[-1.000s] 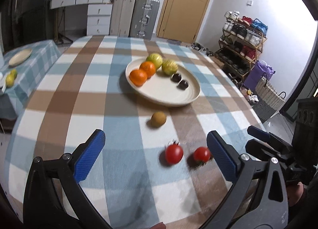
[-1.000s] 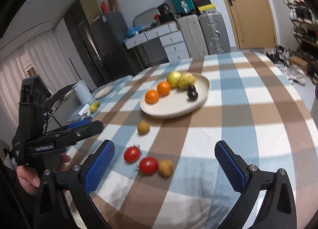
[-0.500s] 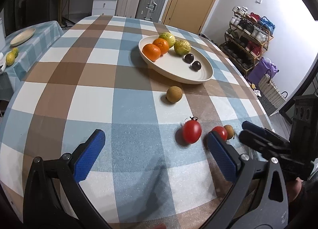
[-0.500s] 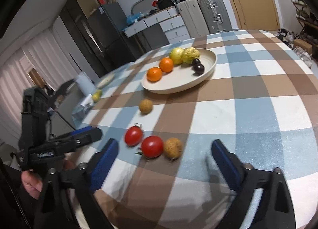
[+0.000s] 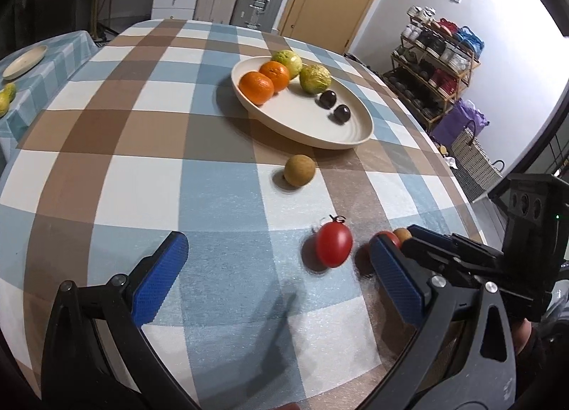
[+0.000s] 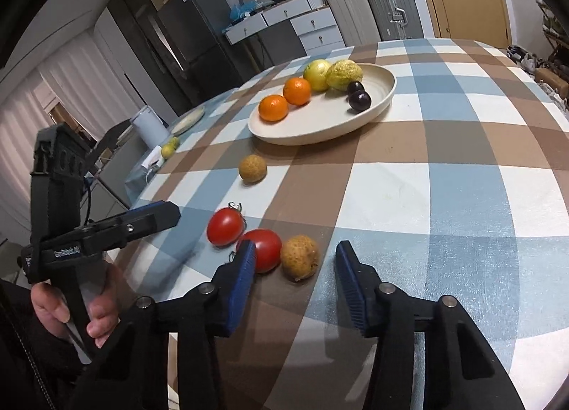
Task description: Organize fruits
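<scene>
Checked blue, brown and white cloth covers the tabletop [image 6: 444, 196], and I've got both tools low over its near edge. My right hand-held gripper [image 6: 295, 278] has just been closing; its blue pads now stand narrow, w/ a brown longan [image 6: 299, 257] just ahead in the gap between them, not touched by either pad as far as I can see. Hard against the left pad's tip sits a red tomato [image 6: 265, 248], touching that longan, and a second tomato [image 6: 224, 225] w/ a green stem lies a bit further left and ahead. Another longan [image 6: 252, 168] sits alone further ahead, btw the tomatoes and the cream plate [image 6: 382, 95]. On the plate: two oranges [image 6: 273, 107] at the left, two yellow-green guavas [image 6: 344, 74] behind, two dark plums [image 6: 360, 100] to the right.

My left hand-held gripper [image 5: 277, 278] is spread wide w/ nothing in it; only bare cloth lies btw its pads. The stemmed tomato lies ahead, nearer its right pad, and that pad hides most of the other tomato. A person's hand [image 6: 71, 306] grips the left tool's handle, seen at the left of the right-wrist view.
</scene>
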`<move>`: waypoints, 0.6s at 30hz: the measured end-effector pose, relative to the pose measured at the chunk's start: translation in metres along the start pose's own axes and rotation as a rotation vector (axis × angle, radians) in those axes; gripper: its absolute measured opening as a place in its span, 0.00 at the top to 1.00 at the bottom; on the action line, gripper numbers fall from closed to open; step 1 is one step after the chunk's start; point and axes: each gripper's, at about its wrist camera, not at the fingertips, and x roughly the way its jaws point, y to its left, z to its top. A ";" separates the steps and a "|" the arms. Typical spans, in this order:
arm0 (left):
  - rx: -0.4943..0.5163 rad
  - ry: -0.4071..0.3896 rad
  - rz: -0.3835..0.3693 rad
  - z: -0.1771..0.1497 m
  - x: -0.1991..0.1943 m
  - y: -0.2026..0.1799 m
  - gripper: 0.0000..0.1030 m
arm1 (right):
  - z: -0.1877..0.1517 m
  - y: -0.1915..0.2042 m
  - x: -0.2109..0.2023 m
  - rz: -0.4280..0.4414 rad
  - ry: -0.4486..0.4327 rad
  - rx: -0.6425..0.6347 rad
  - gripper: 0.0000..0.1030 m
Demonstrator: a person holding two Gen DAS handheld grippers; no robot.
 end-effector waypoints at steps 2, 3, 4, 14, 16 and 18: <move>0.010 0.000 0.000 0.000 0.000 -0.003 0.01 | 0.001 0.000 -0.001 0.012 -0.002 0.001 0.67; 0.013 0.001 -0.001 0.000 0.000 -0.003 0.01 | 0.001 0.000 -0.001 0.016 -0.003 -0.003 0.70; 0.014 0.002 -0.003 0.001 0.000 -0.004 0.01 | 0.001 0.000 -0.002 0.016 -0.006 -0.008 0.76; 0.027 0.011 0.003 0.001 0.003 -0.013 0.01 | -0.006 -0.011 -0.005 0.075 -0.022 0.051 0.80; 0.038 0.017 0.002 0.000 0.004 -0.018 0.01 | -0.006 -0.014 -0.008 0.085 -0.037 0.063 0.80; 0.051 0.021 -0.003 -0.001 0.005 -0.023 0.01 | -0.007 -0.017 -0.013 0.090 -0.055 0.078 0.80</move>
